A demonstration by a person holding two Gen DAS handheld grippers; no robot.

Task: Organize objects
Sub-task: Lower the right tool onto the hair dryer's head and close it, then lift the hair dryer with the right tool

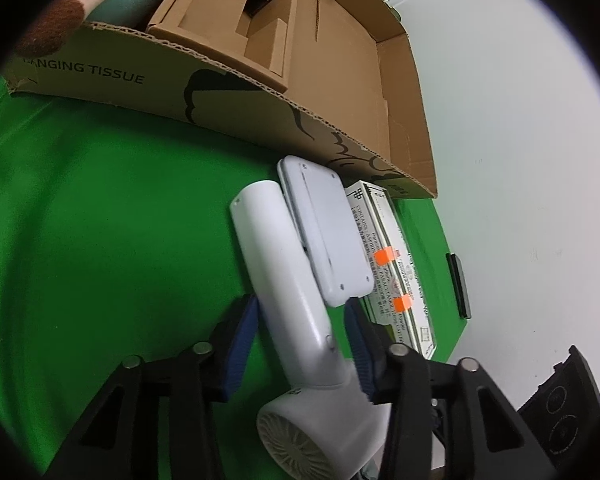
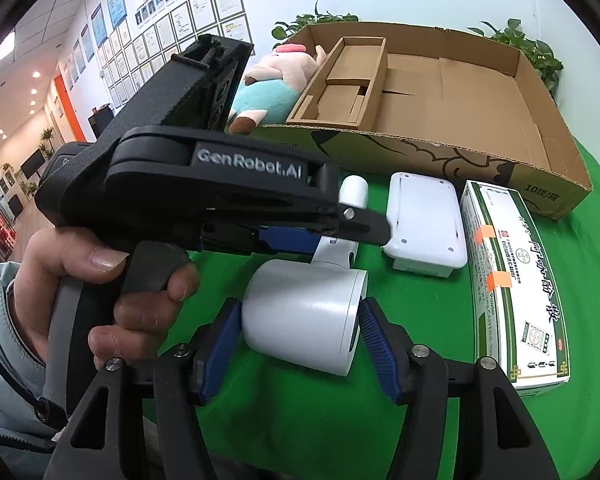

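- One stuffed toy (image 2: 268, 80) lies at the far left, against the outside wall of the big cardboard box (image 2: 556, 184); in the left wrist view only its foot and teal body show, cut off by the frame edge.
- One person's hand (image 2: 112, 292) holds the left gripper (image 1: 300, 344), whose black body hides much of the hair dryer's handle in the right wrist view.
- One white hair dryer (image 2: 304, 320) lies on the green cloth (image 1: 100, 240) in front of the box. The left gripper's blue pads straddle its handle; they look just shy of touching, so I cannot tell whether they press.
- The right gripper (image 2: 300, 336) has its pads either side of the dryer's barrel, close to it or touching; whether it grips I cannot tell.
- One flat white device (image 2: 424, 224) lies just right of the handle, near the box wall.
- One green-and-white medicine carton (image 2: 512, 280) with two orange tape strips lies furthest right.
- The big box holds one smaller cardboard tray (image 2: 340, 84) at its left end; a dark slot in that tray is hard to make out.
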